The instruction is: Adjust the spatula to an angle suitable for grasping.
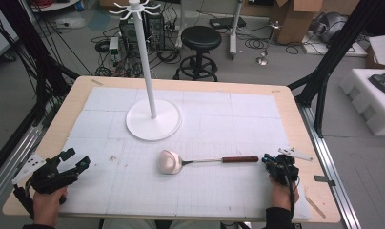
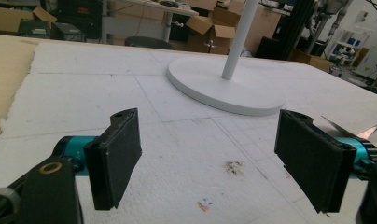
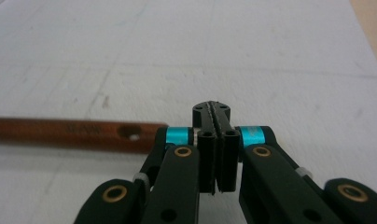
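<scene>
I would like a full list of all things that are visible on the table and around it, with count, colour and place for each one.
ladle: one, pale bowl, metal neck, brown wooden handle, lying flat on the mat near the middle, handle toward the right gripper.
hook stand: one, white, round base and tall pole, standing on the mat behind the ladle.
foam mat: one, white, covering most of the table.
table: one, light wood.
stool: one, black, on the floor behind the table.
cardboard boxes: several, brown, far right on the floor.
left gripper: one, black with teal parts, near left edge, jaws wide apart, holding nothing.
right gripper: one, black, beside the handle's end, jaws closed together, empty.
</scene>
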Motion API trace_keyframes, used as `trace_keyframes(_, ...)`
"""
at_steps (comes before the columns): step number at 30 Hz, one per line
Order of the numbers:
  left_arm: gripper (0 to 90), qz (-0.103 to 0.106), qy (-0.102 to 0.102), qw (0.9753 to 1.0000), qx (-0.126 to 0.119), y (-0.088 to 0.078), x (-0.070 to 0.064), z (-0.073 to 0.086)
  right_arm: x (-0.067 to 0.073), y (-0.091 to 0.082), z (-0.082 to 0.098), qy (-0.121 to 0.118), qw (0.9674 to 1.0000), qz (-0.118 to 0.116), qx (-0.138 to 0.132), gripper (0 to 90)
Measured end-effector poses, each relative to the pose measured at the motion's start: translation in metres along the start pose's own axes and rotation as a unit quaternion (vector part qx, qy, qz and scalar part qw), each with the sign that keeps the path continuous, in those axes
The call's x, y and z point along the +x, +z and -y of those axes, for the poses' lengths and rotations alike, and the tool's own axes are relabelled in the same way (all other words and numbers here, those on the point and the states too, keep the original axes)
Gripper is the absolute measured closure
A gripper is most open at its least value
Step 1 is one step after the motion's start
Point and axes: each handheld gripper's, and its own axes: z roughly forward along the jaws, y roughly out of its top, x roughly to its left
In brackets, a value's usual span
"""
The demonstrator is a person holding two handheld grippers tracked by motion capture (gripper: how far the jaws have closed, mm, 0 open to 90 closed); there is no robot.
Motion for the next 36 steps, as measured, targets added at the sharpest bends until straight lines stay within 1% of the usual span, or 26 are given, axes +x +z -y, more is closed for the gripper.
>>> trace_keyframes(2, 23.0, -0.001, 0.0, 1.0, -0.001, 0.0, 0.0, 0.0, 0.001, -0.002, 0.002, -0.004, 1.0, -0.004, 0.002, 89.5)
trace_keyframes(3, 23.0, 0.0, 0.001, 1.0, -0.001, 0.0, 0.0, 0.0, 0.007, -0.003, 0.003, -0.018, 0.9996, -0.021, 0.005, 89.4)
trace_keyframes(4, 23.0, -0.001, 0.001, 1.0, -0.001, 0.0, 0.0, 0.0, 0.01, -0.003, 0.003, -0.023, 0.9993, -0.028, 0.01, 89.4)
trace_keyframes(5, 23.0, -0.001, 0.001, 1.0, -0.001, 0.0, 0.0, 0.0, 0.01, -0.003, 0.003, -0.023, 0.9993, -0.028, 0.01, 89.4)
trace_keyframes(6, 23.0, -0.001, 0.001, 1.0, -0.001, 0.0, 0.0, 0.0, 0.016, 0.0, 0.001, -0.036, 0.9988, -0.028, 0.019, 89.4)
trace_keyframes(7, 23.0, -0.001, 0.001, 1.0, -0.001, 0.0, 0.0, 0.0, 0.017, 0.002, -0.001, -0.04, 0.9987, -0.023, 0.022, 89.4)
trace_keyframes(9, 23.0, 0.0, 0.001, 1.0, -0.001, 0.0, 0.0, 0.0, 0.017, 0.005, -0.004, -0.04, 0.9986, -0.025, 0.023, 89.4)
trace_keyframes(11, 23.0, 0.0, 0.001, 1.0, -0.001, 0.0, 0.0, 0.0, 0.02, 0.018, -0.012, -0.042, 0.9981, -0.021, 0.038, 89.4)
trace_keyframes(13, 23.0, 0.0, 0.0, 1.0, -0.001, 0.0, 0.0, 0.0, 0.022, 0.027, -0.018, -0.047, 0.9979, -0.019, 0.04, 89.5)
trace_keyframes(14, 23.0, 0.0, 0.0, 1.0, -0.001, 0.0, 0.0, 0.0, 0.021, 0.03, -0.021, -0.04, 0.9981, -0.018, 0.042, 89.4)
trace_keyframes(16, 23.0, 0.001, 0.001, 1.0, -0.001, 0.0, 0.0, 0.0, 0.016, 0.033, -0.027, -0.046, 0.9981, 0.003, 0.041, 89.4)
trace_keyframes(18, 23.0, 0.001, 0.0, 1.0, -0.001, 0.0, 0.0, 0.0, 0.008, 0.035, -0.032, -0.036, 0.9989, 0.015, 0.028, 89.4)
trace_keyframes(19, 23.0, 0.001, 0.0, 1.0, -0.001, 0.0, 0.0, 0.0, 0.004, 0.036, -0.035, -0.039, 0.9989, 0.011, 0.022, 89.4)
trace_keyframes(21, 23.0, 0.001, 0.001, 1.0, 0.0, 0.0, 0.0, 0.0, 0.002, 0.037, -0.038, -0.041, 0.9989, 0.008, 0.02, 89.4)
trace_keyframes(24, 23.0, 0.001, 0.0, 1.0, 0.0, 0.0, 0.0, 0.0, 0.004, 0.046, -0.043, -0.065, 0.9971, -0.009, 0.039, 89.4)
trace_keyframes(25, 23.0, 0.0, 0.0, 1.0, 0.0, 0.0, 0.0, 0.0, 0.007, 0.049, -0.043, -0.069, 0.9963, -0.018, 0.048, 89.4)
trace_keyframes(26, 23.0, 0.0, 0.0, 1.0, 0.0, 0.0, 0.0, 0.0, 0.009, 0.051, -0.043, -0.071, 0.996, -0.02, 0.051, 89.6)
trace_keyframes(28, 23.1, 0.0, -0.001, 1.0, 0.0, 0.0, 0.0, 0.0, 0.014, 0.052, -0.041, -0.067, 0.9959, -0.031, 0.052, 89.6)
trace_keyframes(30, 23.1, 0.0, -0.001, 1.0, 0.001, 0.0, 0.0, 0.0, 0.018, 0.053, -0.041, -0.078, 0.9952, -0.031, 0.05, 89.5)
trace_keyframes(31, 23.1, -0.001, -0.001, 1.0, 0.001, 0.0, 0.0, 0.0, 0.018, 0.053, -0.041, -0.078, 0.9952, -0.031, 0.05, 89.5)
trace_keyframes(32, 23.1, -0.001, -0.001, 1.0, 0.001, 0.0, 0.0, 0.0, 0.023, 0.054, -0.041, -0.074, 0.9952, -0.041, 0.049, 89.6)
trace_keyframes(33, 23.1, -0.001, -0.001, 1.0, 0.0, 0.0, 0.0, 0.0, 0.027, 0.055, -0.04, -0.075, 0.9951, -0.045, 0.047, 89.5)
trace_keyframes(34, 23.1, -0.001, -0.001, 1.0, 0.0, 0.0, 0.0, 0.0, 0.027, 0.055, -0.04, -0.075, 0.9951, -0.045, 0.047, 89.5)
trace_keyframes(36, 23.1, -0.001, -0.001, 1.0, 0.001, 0.0, 0.0, 0.0, 0.035, 0.057, -0.039, -0.073, 0.9949, -0.055, 0.044, 89.5)
